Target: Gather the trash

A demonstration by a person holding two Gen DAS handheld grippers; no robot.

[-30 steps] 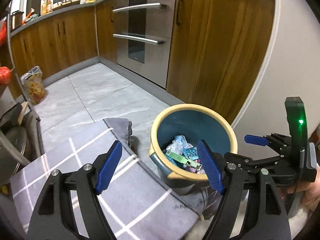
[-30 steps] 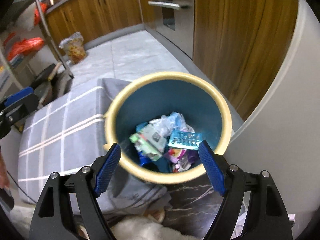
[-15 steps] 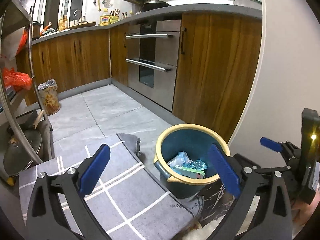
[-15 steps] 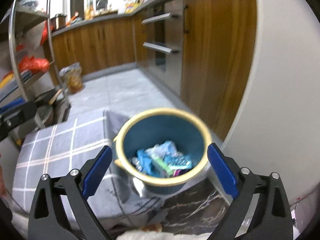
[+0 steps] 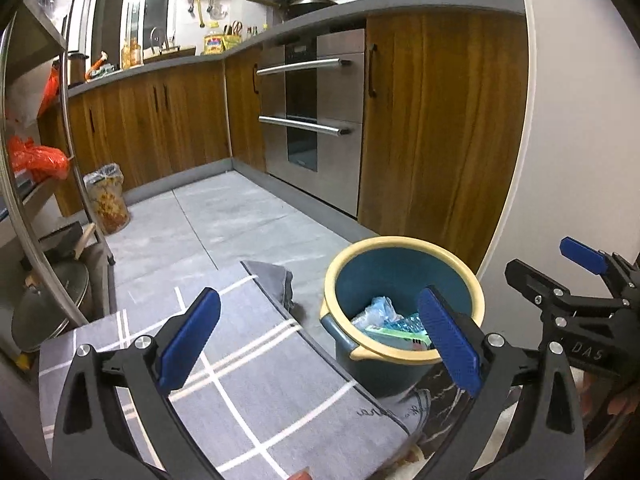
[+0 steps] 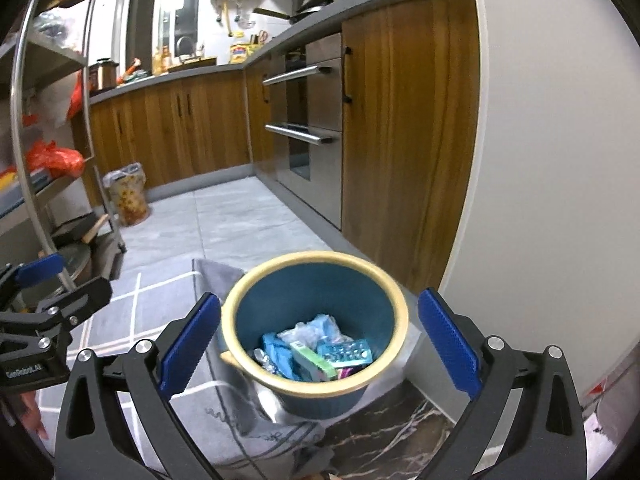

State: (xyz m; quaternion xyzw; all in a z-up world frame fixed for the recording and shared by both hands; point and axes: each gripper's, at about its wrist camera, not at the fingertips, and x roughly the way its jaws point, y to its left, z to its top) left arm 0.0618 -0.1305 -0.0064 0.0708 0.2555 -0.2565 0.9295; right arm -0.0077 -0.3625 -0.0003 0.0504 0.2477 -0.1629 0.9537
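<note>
A blue bin with a cream rim (image 5: 404,248) (image 6: 316,264) stands on the floor by the grey mat's right edge. Inside lies trash (image 6: 316,350): crumpled plastic, a green wrapper and a blister pack, also seen in the left wrist view (image 5: 390,320). My left gripper (image 5: 320,340) is open and empty, above the mat and left of the bin. My right gripper (image 6: 318,344) is open and empty, held above and in front of the bin. The right gripper also shows in the left wrist view (image 5: 568,292).
A grey checked mat (image 5: 240,380) covers the floor at the left. Wooden cabinets (image 5: 436,128) and a steel oven (image 5: 316,120) stand behind the bin. A white wall (image 6: 540,200) is at the right. A metal shelf rack (image 5: 36,208) and a lined waste bag (image 5: 106,196) stand at the left.
Both grippers have risen and drawn back from the bin, so it looks smaller and lower. Both stay open and empty. The trash in the bin has not moved.
</note>
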